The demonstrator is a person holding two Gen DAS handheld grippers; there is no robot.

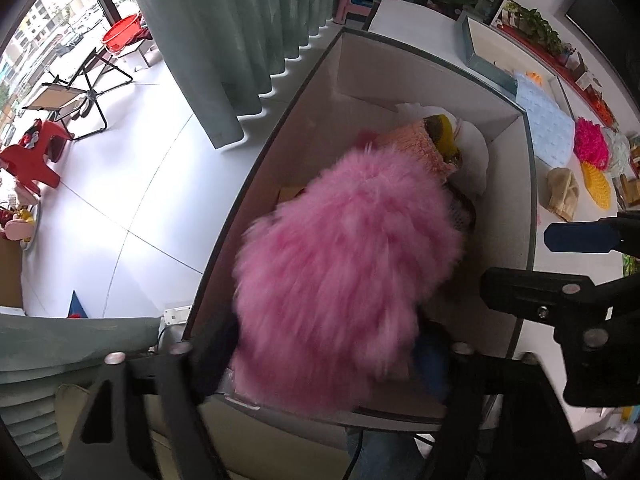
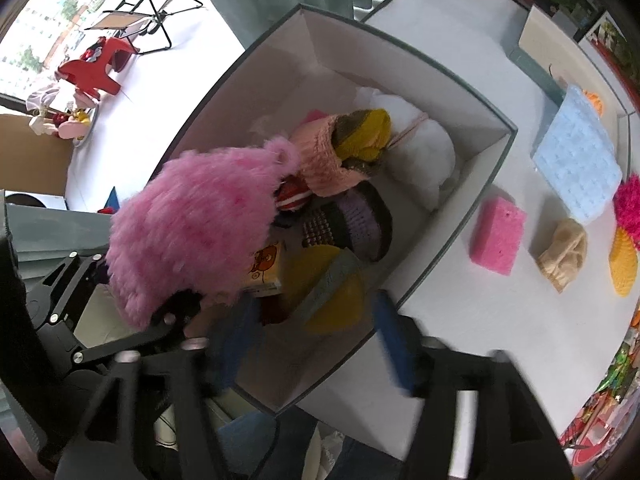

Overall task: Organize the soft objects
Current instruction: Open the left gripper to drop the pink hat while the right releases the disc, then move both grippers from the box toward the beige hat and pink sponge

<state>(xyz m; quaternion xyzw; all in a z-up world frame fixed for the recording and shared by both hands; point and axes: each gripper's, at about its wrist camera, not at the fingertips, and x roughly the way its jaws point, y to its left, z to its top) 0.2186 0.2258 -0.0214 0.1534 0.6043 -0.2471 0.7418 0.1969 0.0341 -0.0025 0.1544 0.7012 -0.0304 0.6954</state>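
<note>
A fluffy pink fur piece fills my left gripper, which is shut on it and holds it over the open storage box. The right wrist view shows the same fur above the box, with the left gripper at its lower edge. Inside the box lie a white plush, a peach knit with a yellow hat, a purple knit and yellow items. My right gripper is open and empty at the box's near corner; one of its blue pads shows in the left wrist view.
On the white table right of the box lie a pink sponge, a beige knit, a light blue mat, a yellow knit and a magenta pompom. Curtains and floor lie left of the box.
</note>
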